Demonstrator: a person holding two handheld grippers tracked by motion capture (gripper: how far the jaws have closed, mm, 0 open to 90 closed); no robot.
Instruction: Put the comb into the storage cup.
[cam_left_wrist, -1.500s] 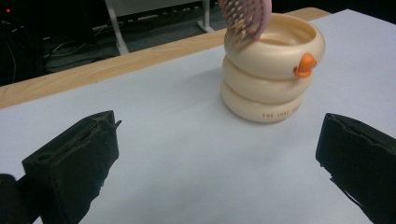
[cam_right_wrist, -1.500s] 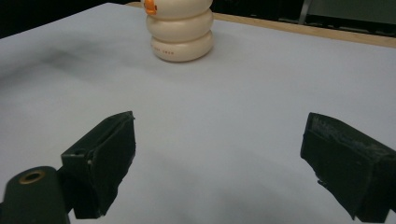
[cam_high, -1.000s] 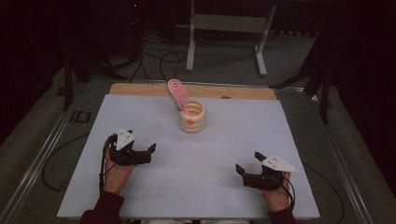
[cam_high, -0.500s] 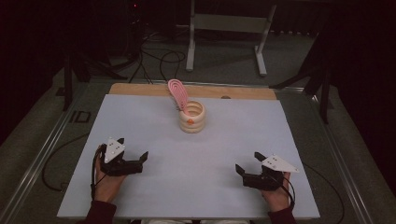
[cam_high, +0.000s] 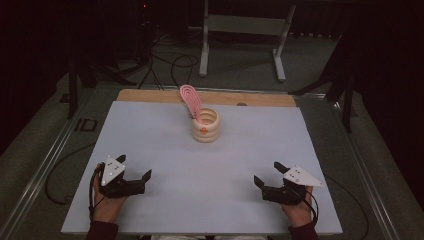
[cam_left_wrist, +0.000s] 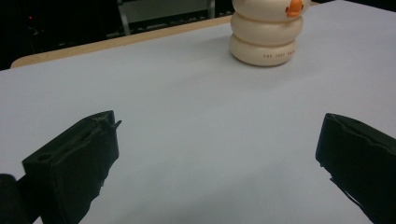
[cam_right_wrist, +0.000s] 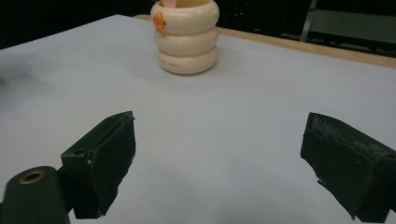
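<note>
A cream ribbed holder (cam_high: 205, 125) with a small orange mark stands at the back middle of the white table top (cam_high: 150, 140). A pink looped utensil (cam_high: 190, 99) sticks up out of it, leaning left. My left gripper (cam_high: 134, 166) rests near the front left, jaws wide apart and empty. My right gripper (cam_high: 267, 172) sits near the front right, also open and empty. In the left gripper view the holder (cam_left_wrist: 266, 35) stands far ahead of the open gripper (cam_left_wrist: 218, 126). The right gripper view shows the holder (cam_right_wrist: 187, 35) beyond the open gripper (cam_right_wrist: 218, 123).
A wooden board edge (cam_high: 150, 95) runs along the table's back. Behind it on the floor stand a metal frame (cam_high: 240, 25) and loose cables (cam_high: 170, 60). Dark stands flank the table at both sides.
My left gripper has drawn back toward the front left edge of the table, still open. The right gripper and the holder have stayed put.
</note>
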